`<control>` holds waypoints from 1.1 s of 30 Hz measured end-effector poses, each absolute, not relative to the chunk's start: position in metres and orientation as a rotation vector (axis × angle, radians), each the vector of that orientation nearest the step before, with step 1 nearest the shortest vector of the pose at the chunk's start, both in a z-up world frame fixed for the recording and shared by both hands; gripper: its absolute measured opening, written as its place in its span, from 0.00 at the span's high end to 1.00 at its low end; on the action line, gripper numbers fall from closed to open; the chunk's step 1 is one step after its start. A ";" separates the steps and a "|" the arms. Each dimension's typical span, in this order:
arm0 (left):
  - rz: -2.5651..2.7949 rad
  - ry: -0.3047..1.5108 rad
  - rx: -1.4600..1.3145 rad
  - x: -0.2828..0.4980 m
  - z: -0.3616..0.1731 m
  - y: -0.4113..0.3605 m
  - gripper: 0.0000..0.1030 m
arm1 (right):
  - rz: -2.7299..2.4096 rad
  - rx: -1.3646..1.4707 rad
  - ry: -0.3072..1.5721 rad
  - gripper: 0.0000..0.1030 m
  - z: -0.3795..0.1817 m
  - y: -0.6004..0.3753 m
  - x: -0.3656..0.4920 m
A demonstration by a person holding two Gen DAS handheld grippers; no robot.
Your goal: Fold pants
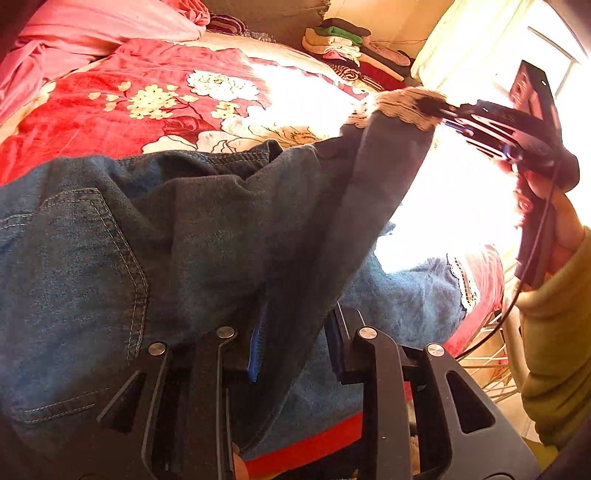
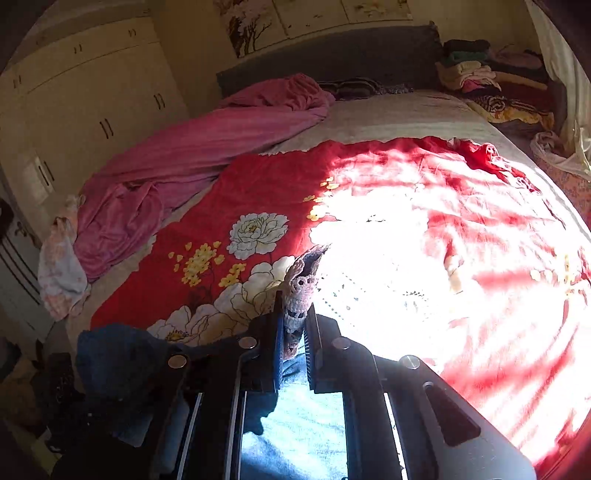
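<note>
Right hand-held gripper (image 2: 295, 332) is clamped tight on the lace-trimmed hem (image 2: 301, 291) of one leg of the blue denim pants (image 1: 184, 229), w/ the crocheted edge sticking out past the fingertips. In the left wrist view that leg is lifted off the bed and stretched up to the right, held by a hand (image 1: 546, 206) in a mustard-green sleeve (image 1: 561, 332). Left hand-held gripper (image 1: 291, 343) sits low over the pants near the back pocket; denim lies between its fingers and a blue pad (image 1: 256, 343) touches a fold, but the other finger stands clear of the cloth, so the jaws are slightly apart, not pinching. Rest of the pants lies bunched on the near part of the bed.

Bed carries a red plush blanket w/ big white and yellow flowers (image 2: 229, 236), half washed out by hard sunlight on the right. A crumpled pink sheet (image 2: 207, 147) runs along the left side up to the dark grey headboard (image 2: 332, 55). Folded clothes are stacked (image 2: 476, 74) at the far right corner. Cream wardrobe doors w/ dark handles (image 2: 92, 92) fill the left wall; floral pictures (image 2: 258, 26) hang above the headboard; pale curtain (image 1: 472, 48) at the window side.
</note>
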State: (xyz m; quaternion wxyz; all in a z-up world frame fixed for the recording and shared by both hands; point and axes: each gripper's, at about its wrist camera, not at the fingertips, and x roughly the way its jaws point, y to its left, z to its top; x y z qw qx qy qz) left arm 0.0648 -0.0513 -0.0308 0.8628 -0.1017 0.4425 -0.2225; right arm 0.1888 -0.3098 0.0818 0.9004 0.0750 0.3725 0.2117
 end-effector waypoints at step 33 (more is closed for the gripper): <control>-0.462 0.917 0.035 0.028 -0.024 -0.062 0.98 | 0.391 0.383 0.993 0.89 0.006 -0.398 0.050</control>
